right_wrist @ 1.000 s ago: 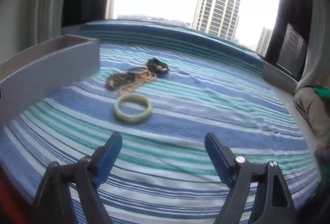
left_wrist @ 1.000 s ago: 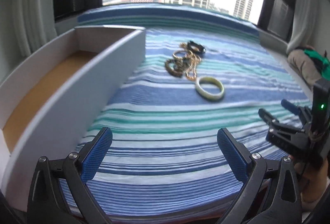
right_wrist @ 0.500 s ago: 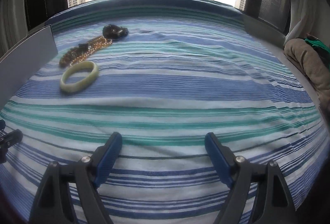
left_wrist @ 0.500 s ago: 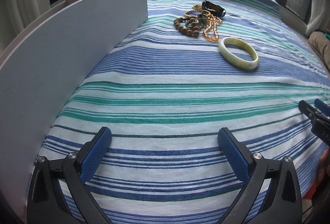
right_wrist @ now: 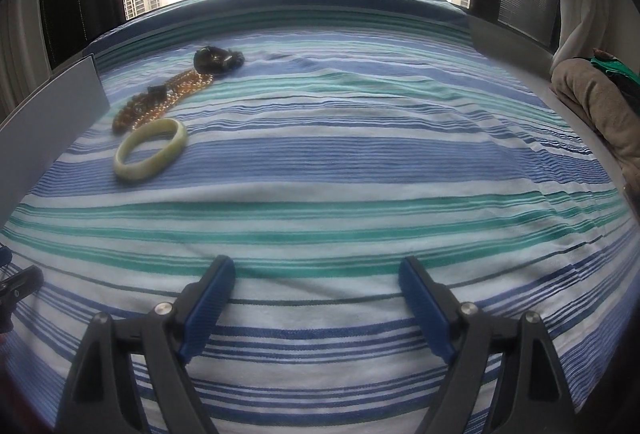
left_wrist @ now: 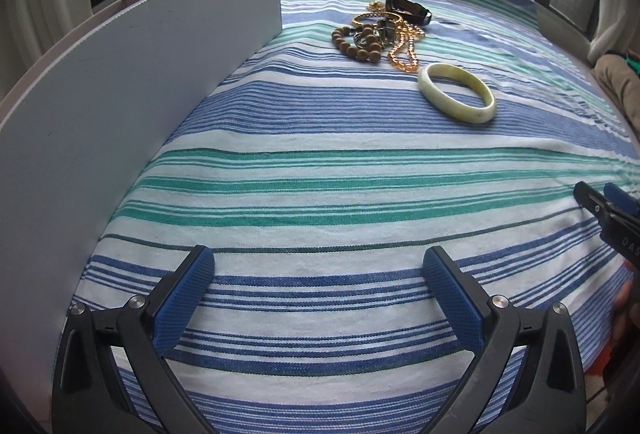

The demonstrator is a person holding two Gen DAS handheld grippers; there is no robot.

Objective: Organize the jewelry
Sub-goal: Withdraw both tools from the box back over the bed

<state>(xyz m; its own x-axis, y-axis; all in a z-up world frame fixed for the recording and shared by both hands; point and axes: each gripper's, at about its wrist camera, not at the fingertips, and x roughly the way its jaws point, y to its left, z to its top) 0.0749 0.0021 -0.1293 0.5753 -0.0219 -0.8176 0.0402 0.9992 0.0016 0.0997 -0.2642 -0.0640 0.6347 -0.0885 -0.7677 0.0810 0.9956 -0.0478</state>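
A bed covered in a blue, teal and white striped sheet fills both wrist views. At the far left stands a grey box with tall plain walls, resting on the sheet.

Just right of the box's far corner lies a small tangle of jewelry: a brown bead bracelet, a gold chain and a dark watch-like band, all touching or overlapping. Just beside the pile, nearer the cameras, a pale green bangle lies flat on its own.

The left gripper hovers low over the near part of the sheet, close to the box wall, its blue-padded jaws spread wide with only fabric between them.

Further right, the right gripper is likewise spread wide and holds nothing; the bangle and pile sit well ahead of it to its left.

At the right edge of the bed, bundled beige cloth rests by the window curtains.
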